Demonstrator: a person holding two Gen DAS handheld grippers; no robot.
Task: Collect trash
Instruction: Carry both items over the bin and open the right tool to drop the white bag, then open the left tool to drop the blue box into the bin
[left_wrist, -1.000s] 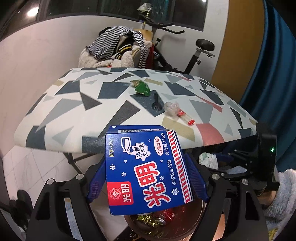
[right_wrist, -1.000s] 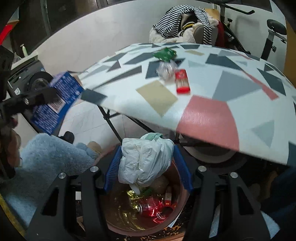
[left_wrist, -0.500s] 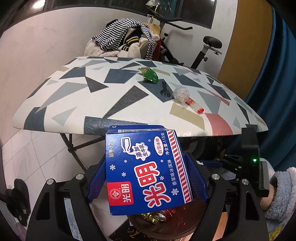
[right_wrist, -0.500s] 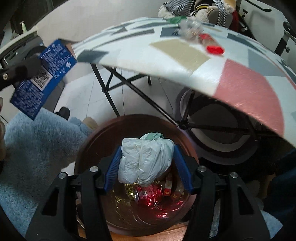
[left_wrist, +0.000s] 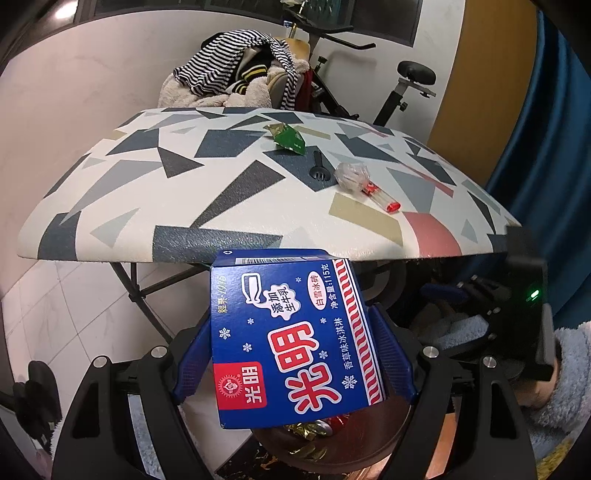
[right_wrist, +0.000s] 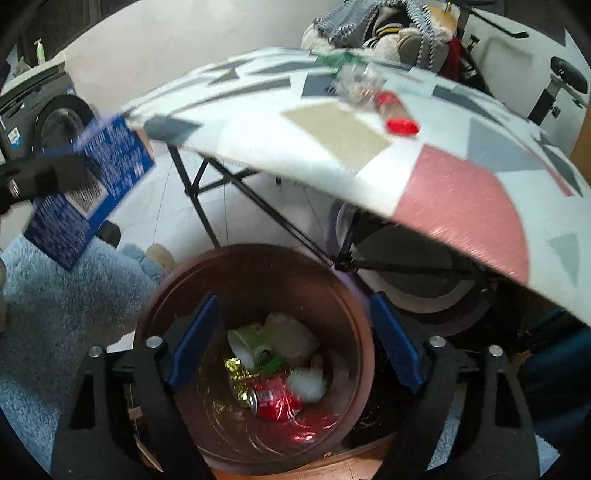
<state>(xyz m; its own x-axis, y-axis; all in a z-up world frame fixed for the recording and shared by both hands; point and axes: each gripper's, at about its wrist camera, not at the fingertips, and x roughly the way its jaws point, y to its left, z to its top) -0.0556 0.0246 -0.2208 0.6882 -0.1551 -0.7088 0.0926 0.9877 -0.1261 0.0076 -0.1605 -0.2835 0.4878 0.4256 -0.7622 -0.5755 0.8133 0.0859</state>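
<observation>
1. Right gripper (right_wrist: 291, 341): its jaws have just been opening, nothing between them, above one brown bin (right_wrist: 258, 266).
2. Left gripper (left_wrist: 291, 343) clamps one blue carton (left_wrist: 288, 332).
3. One table (left_wrist: 155, 206) carries four scraps.

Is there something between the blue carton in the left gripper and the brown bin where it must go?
Nothing visible blocks it. The blue ice cream carton sits clamped in the left gripper right above the brown bin. The bin's mouth is open, and the trash lies low at its bottom.
</observation>
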